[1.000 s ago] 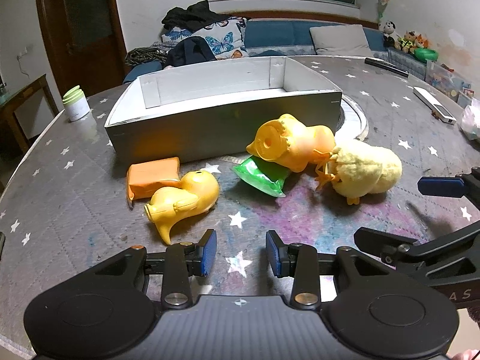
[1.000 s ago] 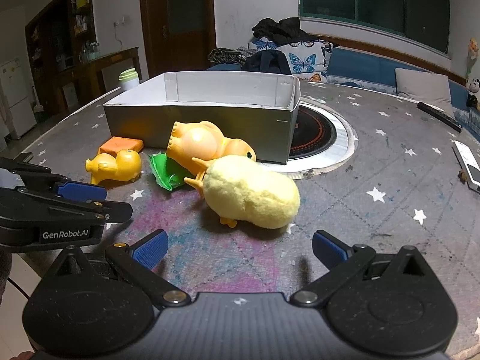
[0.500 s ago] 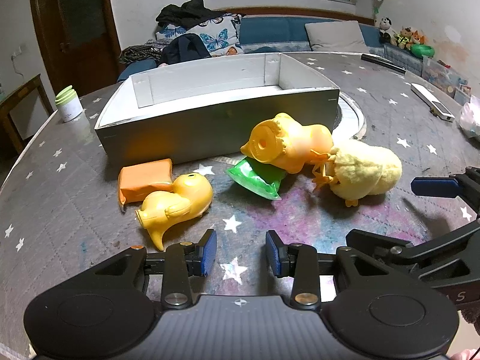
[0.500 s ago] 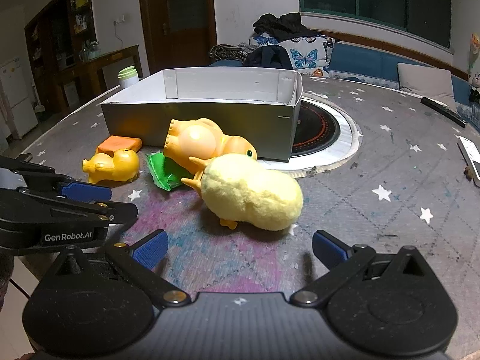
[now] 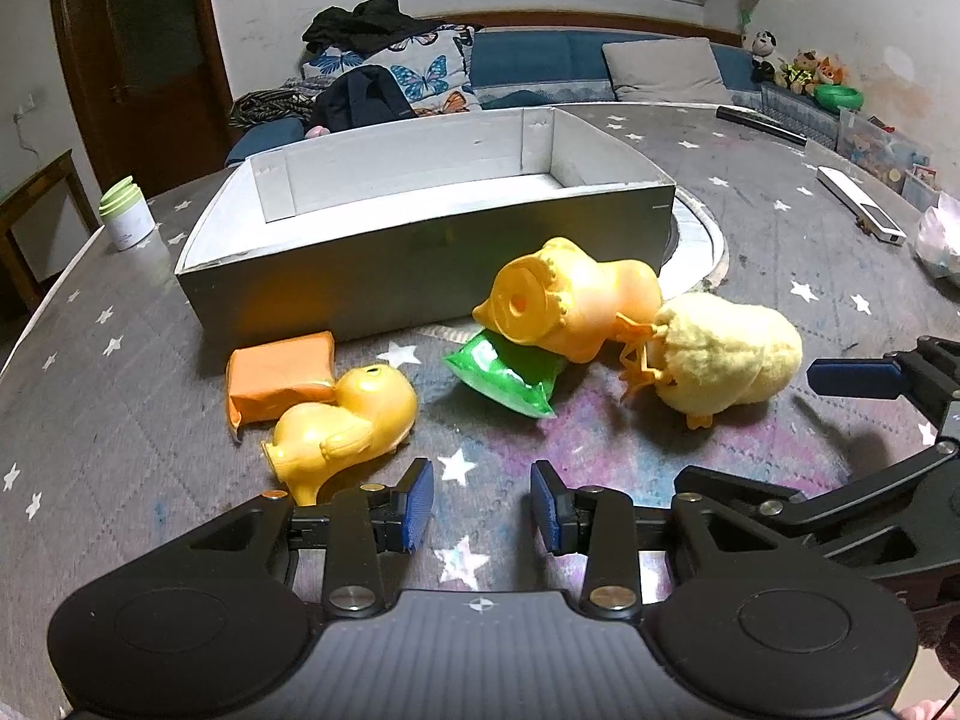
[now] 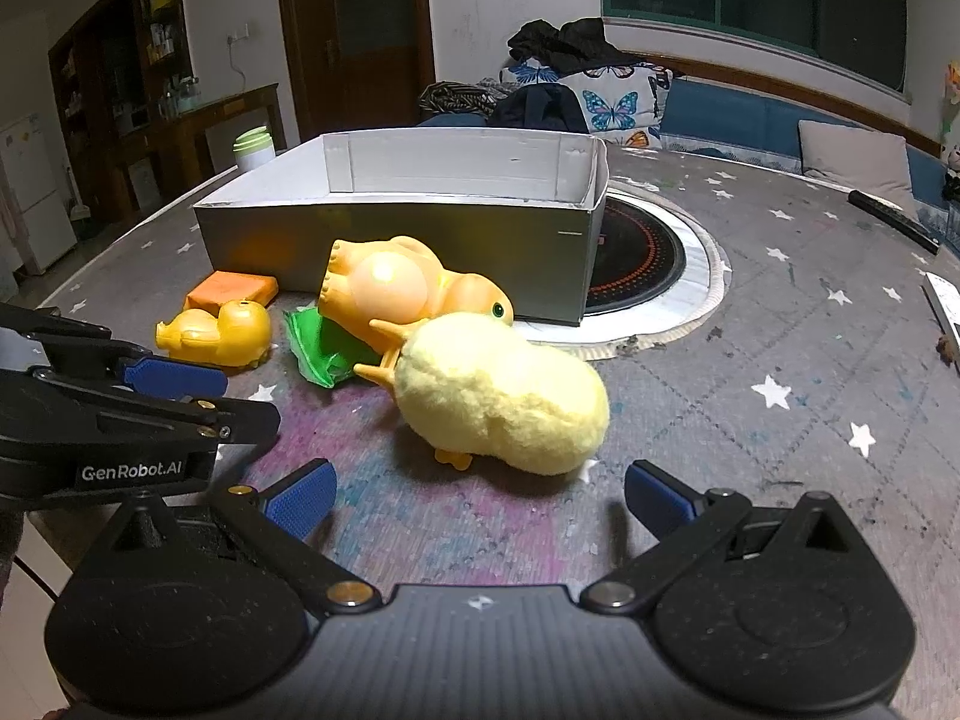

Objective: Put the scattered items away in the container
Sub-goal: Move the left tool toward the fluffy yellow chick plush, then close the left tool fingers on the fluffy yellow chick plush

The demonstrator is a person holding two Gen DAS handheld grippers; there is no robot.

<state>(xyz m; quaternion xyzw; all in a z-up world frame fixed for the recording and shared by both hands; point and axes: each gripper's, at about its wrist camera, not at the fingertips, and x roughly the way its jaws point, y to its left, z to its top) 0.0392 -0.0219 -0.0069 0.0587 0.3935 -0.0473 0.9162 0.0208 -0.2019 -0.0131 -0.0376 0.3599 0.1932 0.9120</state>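
Observation:
A grey open box stands on the star-patterned table; it also shows in the right wrist view. In front of it lie an orange packet, a yellow rubber duck, a green pouch, a large orange rubber toy and a fluffy yellow chick. My left gripper is open and empty, just short of the duck and pouch. My right gripper is wide open and empty, just short of the chick.
A white jar with a green lid stands at the table's left edge. A round hotplate sits right of the box. Remotes lie far right. A sofa with cushions is behind the table.
Both grippers have moved forward toward the toys, so the items look closer. Nothing was taken hold of and the jaws kept their openings.

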